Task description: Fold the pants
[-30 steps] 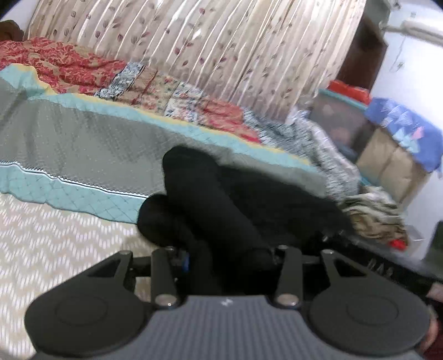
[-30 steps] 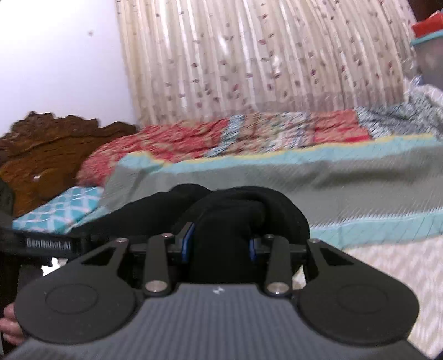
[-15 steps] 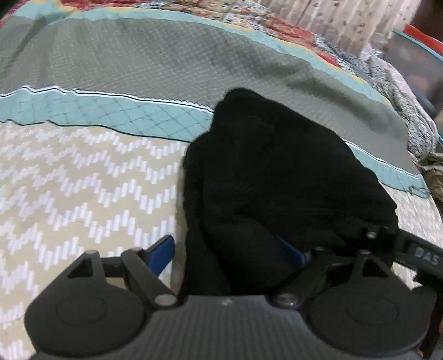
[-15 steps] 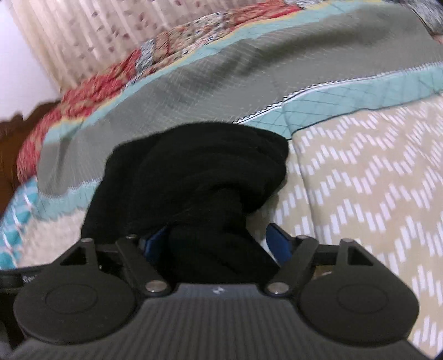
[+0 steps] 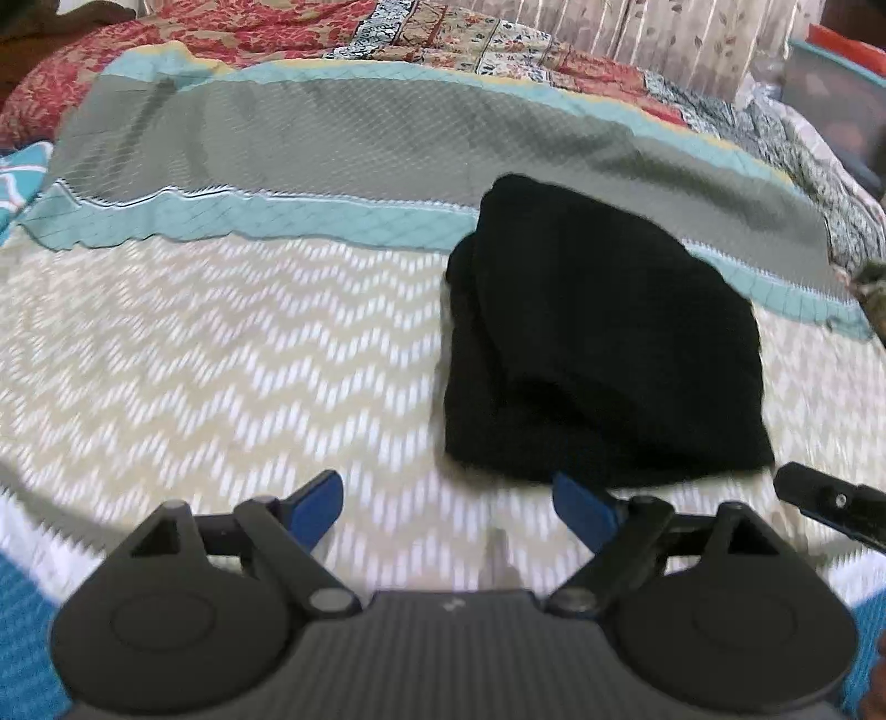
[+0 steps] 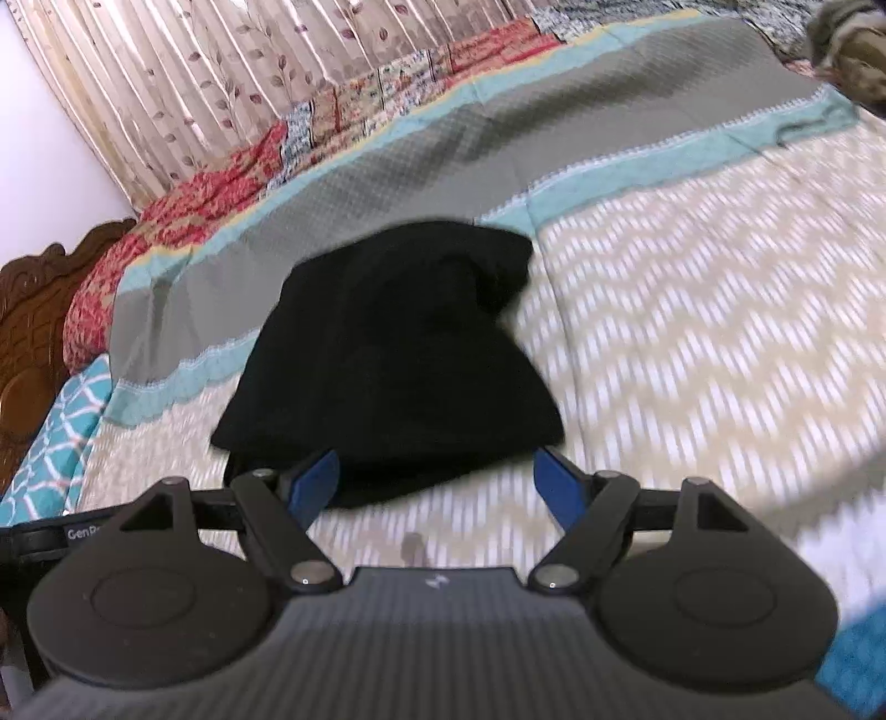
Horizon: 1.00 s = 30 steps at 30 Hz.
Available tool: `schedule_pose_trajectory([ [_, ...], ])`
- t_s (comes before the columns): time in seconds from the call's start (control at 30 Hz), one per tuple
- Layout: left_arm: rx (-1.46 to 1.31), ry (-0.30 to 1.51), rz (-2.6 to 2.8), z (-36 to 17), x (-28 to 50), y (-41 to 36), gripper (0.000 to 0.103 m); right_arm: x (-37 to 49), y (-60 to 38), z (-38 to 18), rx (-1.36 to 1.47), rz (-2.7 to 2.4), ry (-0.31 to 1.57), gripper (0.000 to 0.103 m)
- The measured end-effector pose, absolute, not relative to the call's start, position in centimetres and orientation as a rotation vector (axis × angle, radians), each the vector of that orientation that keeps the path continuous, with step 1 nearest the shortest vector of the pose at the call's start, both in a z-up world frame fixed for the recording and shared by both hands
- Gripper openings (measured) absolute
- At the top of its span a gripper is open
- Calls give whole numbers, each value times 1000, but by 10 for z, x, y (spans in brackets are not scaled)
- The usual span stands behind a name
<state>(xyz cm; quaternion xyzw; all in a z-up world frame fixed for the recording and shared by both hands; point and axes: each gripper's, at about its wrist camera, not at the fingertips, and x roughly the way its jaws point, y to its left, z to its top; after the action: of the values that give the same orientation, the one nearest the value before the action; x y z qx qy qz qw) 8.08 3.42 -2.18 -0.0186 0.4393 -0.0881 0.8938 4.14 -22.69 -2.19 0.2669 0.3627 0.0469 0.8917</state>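
The black pants (image 5: pixel 603 338) lie folded in a compact pile on the bed, right of centre in the left wrist view. They also show in the right wrist view (image 6: pixel 387 354), just beyond the fingers. My left gripper (image 5: pixel 448 504) is open and empty, just short of the pile's near left corner. My right gripper (image 6: pixel 437 482) is open and empty, at the pile's near edge. Part of the right gripper (image 5: pixel 830 504) shows at the right edge of the left wrist view.
The bed has a beige zigzag cover (image 5: pixel 221 354) and a grey-and-teal blanket (image 5: pixel 343 149) behind the pants. Red patterned bedding (image 5: pixel 232 33) and curtains (image 6: pixel 221 83) lie beyond. A carved wooden headboard (image 6: pixel 33 327) stands at the left.
Both grippers were shut on the pants held up; they lowered the pile onto the bed, opened, and have now drawn back clear of it.
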Motion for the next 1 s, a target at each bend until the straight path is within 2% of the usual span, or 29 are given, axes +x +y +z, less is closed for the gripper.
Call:
schedule_pose_trajectory([
  [0.27, 17, 936, -203, -27, 18, 30, 96, -5, -210, -33, 589, 86, 909, 80],
  [0.43, 63, 927, -195, -28, -4, 26, 102, -19, -202, -27, 569, 94, 914, 80],
  [1.0, 86, 969, -167, -29, -14, 25, 103, -31, -192, -29, 622, 72, 930, 80],
])
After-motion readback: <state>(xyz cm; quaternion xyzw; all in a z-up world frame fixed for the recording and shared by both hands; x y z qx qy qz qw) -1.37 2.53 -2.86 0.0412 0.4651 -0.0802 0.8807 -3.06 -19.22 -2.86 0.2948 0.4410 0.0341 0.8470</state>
